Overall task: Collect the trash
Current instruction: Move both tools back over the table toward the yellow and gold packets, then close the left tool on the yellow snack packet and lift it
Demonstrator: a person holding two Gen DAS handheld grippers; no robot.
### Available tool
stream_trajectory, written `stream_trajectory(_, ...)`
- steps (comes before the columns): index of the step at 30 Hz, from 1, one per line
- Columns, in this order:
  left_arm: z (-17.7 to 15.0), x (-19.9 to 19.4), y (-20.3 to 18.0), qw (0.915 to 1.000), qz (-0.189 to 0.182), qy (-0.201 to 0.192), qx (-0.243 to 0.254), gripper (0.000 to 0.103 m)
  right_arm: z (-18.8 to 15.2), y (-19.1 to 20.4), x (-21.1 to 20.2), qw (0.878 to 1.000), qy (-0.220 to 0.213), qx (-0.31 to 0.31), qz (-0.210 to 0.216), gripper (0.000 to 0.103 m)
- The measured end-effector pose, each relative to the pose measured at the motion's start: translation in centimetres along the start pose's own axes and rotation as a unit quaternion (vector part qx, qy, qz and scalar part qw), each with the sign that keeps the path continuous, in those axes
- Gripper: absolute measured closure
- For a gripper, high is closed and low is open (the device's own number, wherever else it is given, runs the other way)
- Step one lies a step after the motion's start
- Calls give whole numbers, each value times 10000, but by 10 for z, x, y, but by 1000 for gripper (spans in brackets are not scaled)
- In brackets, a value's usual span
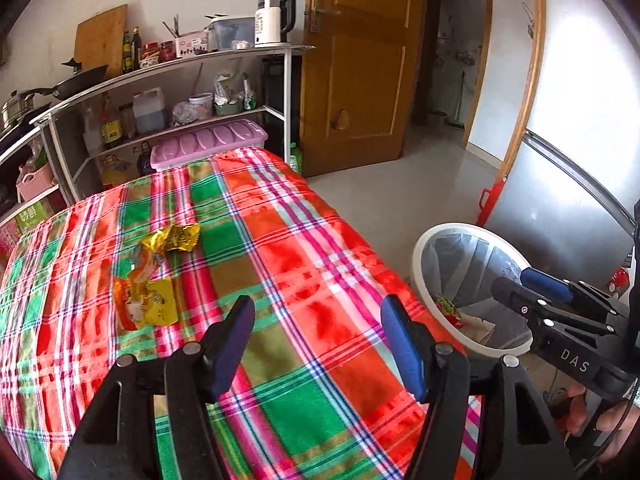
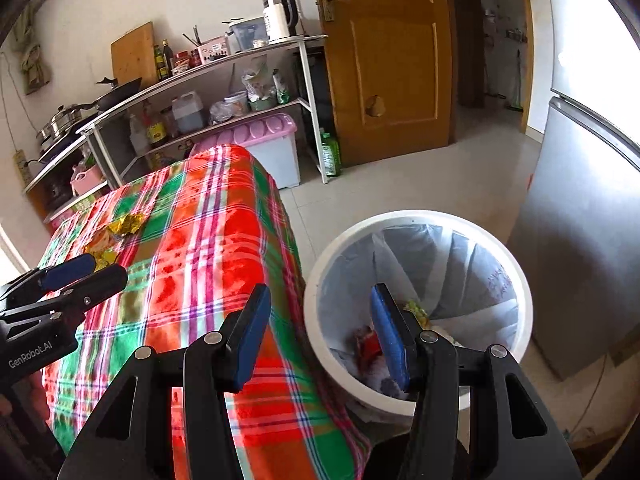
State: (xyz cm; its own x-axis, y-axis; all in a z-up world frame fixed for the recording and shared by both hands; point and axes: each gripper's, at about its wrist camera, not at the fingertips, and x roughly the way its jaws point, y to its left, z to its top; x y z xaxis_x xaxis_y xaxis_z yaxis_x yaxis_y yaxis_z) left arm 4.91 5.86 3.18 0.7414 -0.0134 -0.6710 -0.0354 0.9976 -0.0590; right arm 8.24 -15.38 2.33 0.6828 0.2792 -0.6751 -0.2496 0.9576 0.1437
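Two crumpled wrappers lie on the plaid-covered table (image 1: 320, 248): a gold one (image 1: 172, 236) and a yellow-orange one (image 1: 144, 300), both at the left in the left wrist view. My left gripper (image 1: 318, 312) hovers open over the cloth to their right, with nothing between its fingers. A white bin (image 2: 420, 216) with a grey liner stands on the floor by the table's right side, with a red wrapper (image 2: 368, 344) and other trash inside. My right gripper (image 2: 320, 296) is open and empty, straddling the table edge and the bin's rim.
A shelf unit (image 1: 180, 68) with a kettle, bottles and pans stands behind the table, a purple-lidded box (image 1: 208, 142) beneath it. A wooden door (image 2: 384, 60) is open at the back. A grey fridge (image 2: 580, 260) stands right of the bin. A green bottle (image 2: 330, 156) is on the floor.
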Motion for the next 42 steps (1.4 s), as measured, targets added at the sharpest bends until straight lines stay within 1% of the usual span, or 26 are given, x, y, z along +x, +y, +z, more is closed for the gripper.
stream_trajectory(5,-7,-7,42,9989,369,-25,-287,33,4,29,6,9995,18,-189,252,51)
stream_trajectory(9,-11,-9,78,9960,712,16,-540,30,10,54,16,9983,44,-379,447,51)
stream_trajectory(13,-16,-8,107,9933,795,84,-837,28,15,79,29,9962,116,-580,632,50)
stream_trajectory(16,-20,-2,123,9913,884,185,-956,26,18,96,37,9946,155,-711,744,50)
stream_trajectory(19,-21,5,130,9906,901,247,-996,25,23,110,45,9931,176,-824,817,50)
stream_trajectory(25,-17,26,136,9892,921,413,-1062,25,31,125,55,9913,213,-947,894,50)
stream_trajectory(27,-14,36,137,9898,818,480,-1065,25,34,128,58,9909,212,-970,909,50)
stream_trajectory(31,-11,52,135,9881,1005,589,-1000,25,40,131,65,9909,240,-967,905,50)
stream_trajectory(34,-11,58,137,9887,845,645,-1055,25,43,132,67,9908,252,-984,894,50)
stream_trajectory(35,-11,61,138,9883,845,688,-1069,26,44,133,68,9907,253,-993,895,50)
stream_trajectory(37,-12,63,139,9878,888,689,-1077,30,45,135,68,9907,245,-1004,889,50)
stream_trajectory(39,-13,64,140,9879,891,733,-1039,40,47,137,70,9905,258,-1024,879,50)
stream_trajectory(40,-13,64,141,9880,912,725,-1016,42,48,138,70,9904,259,-1035,874,50)
stream_trajectory(41,-13,64,141,9882,909,717,-998,46,48,140,71,9903,265,-1046,871,50)
stream_trajectory(42,-13,64,142,9886,901,722,-968,53,49,141,72,9902,280,-1056,870,50)
